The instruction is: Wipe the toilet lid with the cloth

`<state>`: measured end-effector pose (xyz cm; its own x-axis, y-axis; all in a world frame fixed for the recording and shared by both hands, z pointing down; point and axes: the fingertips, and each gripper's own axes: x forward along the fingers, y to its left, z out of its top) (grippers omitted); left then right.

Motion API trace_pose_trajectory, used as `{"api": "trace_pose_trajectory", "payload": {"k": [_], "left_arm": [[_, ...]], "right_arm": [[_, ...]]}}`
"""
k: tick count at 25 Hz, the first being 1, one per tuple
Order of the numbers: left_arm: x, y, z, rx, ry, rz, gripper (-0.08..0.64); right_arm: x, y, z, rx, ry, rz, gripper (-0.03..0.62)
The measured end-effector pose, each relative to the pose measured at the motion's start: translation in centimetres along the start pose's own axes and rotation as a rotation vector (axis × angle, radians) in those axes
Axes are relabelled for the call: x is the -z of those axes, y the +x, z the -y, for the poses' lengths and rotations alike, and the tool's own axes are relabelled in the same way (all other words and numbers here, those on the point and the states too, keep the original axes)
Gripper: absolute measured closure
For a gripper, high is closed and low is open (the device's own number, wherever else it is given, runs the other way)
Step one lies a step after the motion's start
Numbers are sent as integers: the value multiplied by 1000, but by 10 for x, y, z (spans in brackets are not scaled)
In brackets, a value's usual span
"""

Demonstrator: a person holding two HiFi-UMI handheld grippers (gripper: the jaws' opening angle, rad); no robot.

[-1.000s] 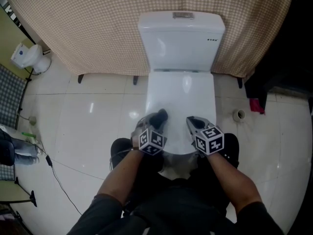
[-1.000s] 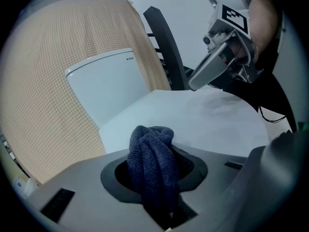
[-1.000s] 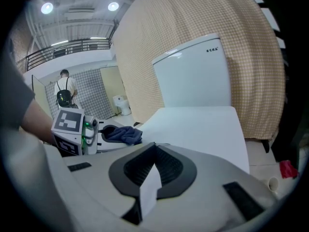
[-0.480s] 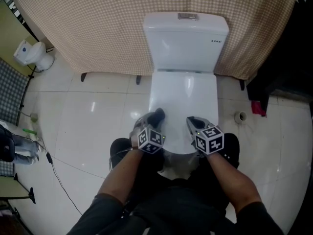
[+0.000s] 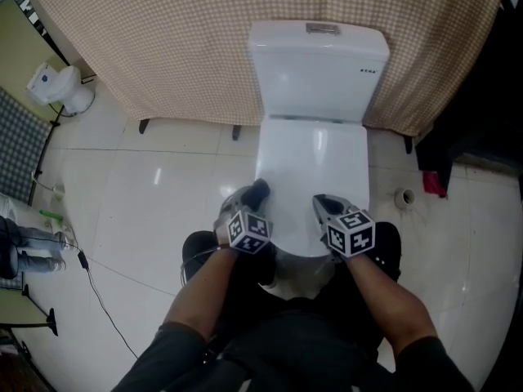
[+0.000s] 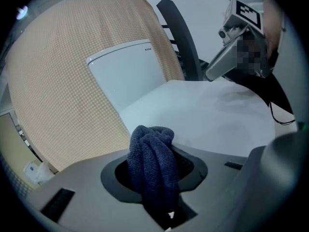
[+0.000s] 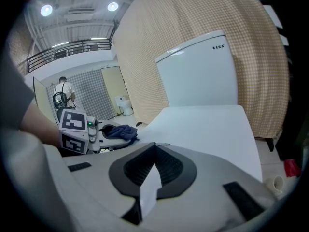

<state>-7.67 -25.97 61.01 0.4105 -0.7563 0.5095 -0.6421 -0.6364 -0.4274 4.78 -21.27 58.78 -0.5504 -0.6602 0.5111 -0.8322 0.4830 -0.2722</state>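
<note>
The white toilet lid (image 5: 315, 166) lies closed below the tank (image 5: 319, 64). My left gripper (image 5: 250, 200) is shut on a dark blue cloth (image 5: 258, 192) at the lid's front left edge. In the left gripper view the bunched cloth (image 6: 152, 161) fills the jaws of that gripper (image 6: 155, 170), with the lid (image 6: 212, 115) just beyond it. My right gripper (image 5: 320, 202) hovers over the lid's front right part, shut with nothing in it. In the right gripper view that gripper (image 7: 152, 172) points along the lid (image 7: 203, 124), and the cloth (image 7: 120, 131) shows at the left.
A beige checked curtain (image 5: 180, 39) hangs behind the tank. A tape roll (image 5: 404, 197) and a red item (image 5: 431, 183) lie on the tiled floor to the right. A cable (image 5: 94, 288) runs at the left. The person's legs stand close to the bowl's front.
The toilet has shifted right in the head view. Relative to the lid, my left gripper with the cloth has slid toward the lid's left edge. The right gripper has hardly moved.
</note>
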Motion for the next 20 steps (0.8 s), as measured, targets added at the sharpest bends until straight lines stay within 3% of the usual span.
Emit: {"api": "trace_pose_trajectory", "payload": {"k": [5, 9, 12, 14, 20], "left_arm": [[12, -5, -13, -34, -17, -30, 440], [36, -5, -19, -36, -36, -124, 442], [54, -6, -14, -10, -5, -186, 440], [55, -10, -15, -20, 7, -174, 442], [44, -25, -42, -84, -85, -85, 442]], "right_arm": [[-2, 3, -7, -12, -4, -1, 588], [-5, 6, -11, -19, -3, 2, 588], [-8, 7, -17, -28, -5, 9, 588], [-10, 8, -20, -36, -9, 17, 588], [-12, 13, -25, -45, -13, 14, 588]]}}
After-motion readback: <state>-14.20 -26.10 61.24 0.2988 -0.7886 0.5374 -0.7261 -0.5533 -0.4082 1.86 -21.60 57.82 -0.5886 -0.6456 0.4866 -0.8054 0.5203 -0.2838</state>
